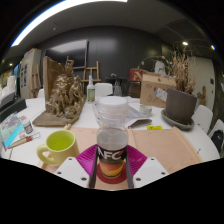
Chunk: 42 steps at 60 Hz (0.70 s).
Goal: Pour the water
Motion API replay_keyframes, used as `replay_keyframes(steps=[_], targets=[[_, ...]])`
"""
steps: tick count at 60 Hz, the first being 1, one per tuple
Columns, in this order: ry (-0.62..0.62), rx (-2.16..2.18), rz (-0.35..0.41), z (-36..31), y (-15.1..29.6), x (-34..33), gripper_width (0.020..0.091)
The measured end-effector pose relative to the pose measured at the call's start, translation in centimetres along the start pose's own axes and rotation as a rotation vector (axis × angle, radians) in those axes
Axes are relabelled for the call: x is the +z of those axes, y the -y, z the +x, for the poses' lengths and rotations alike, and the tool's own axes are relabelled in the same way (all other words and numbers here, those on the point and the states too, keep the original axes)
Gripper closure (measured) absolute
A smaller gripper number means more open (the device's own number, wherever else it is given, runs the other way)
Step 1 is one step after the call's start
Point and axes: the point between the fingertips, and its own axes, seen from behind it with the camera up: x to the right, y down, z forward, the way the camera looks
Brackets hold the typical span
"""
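Note:
A clear bottle [112, 152] with a red label and white lettering stands between my two fingers, and my gripper [112, 165] is shut on it, the pink pads [88, 161] pressing its sides. The bottle is held upright over a tan mat [168, 147]. A yellow-green mug [58, 147] sits on the table just left of the fingers, its handle toward the left. The bottle's top reaches up in front of a white stack [113, 108] behind it.
A wooden carved sculpture [63, 95] stands at the back left with a small bottle [90, 92] beside it. A dark bowl-shaped pot [181, 106] sits on a plate at the right. A colourful book [17, 128] lies far left. Chairs ring the white table [85, 118].

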Motion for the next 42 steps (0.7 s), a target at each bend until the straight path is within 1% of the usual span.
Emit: replay_keyframes(steps=[1, 2, 3, 6, 7, 10, 14, 24, 29, 33, 42], targets=[[-0.001, -0.002, -0.016, 0.0, -0.3, -0.1, 0.0638], [-0.002, -0.003, -0.031, 0.0, -0.5, -0.2, 0.059], [0.0, -0.004, -0.044, -0.1, -0.6, -0.4, 0.0526], [-0.004, 0.002, -0.07, 0.0, -0.9, -1.2, 0.0282], [-0.008, 0.005, -0.074, 0.0, -0.8, -1.6, 0.0229], [-0.034, 0.016, -0.077, 0.5, -0.1, -3.3, 0.0258], [-0.058, 0.007, -0.087, 0.6, 0.7, -6.3, 0.0245], [-0.056, 0.03, -0.165, -1.0, 1.7, -15.7, 0.0247], [-0.05, 0.045, -0.169, -2.1, 2.3, -20.6, 0.0241], [-0.059, 0.037, -0.193, -2.6, 2.3, -23.8, 0.0245], [-0.08, 0.025, -0.19, -3.4, 2.9, -28.4, 0.0242]])
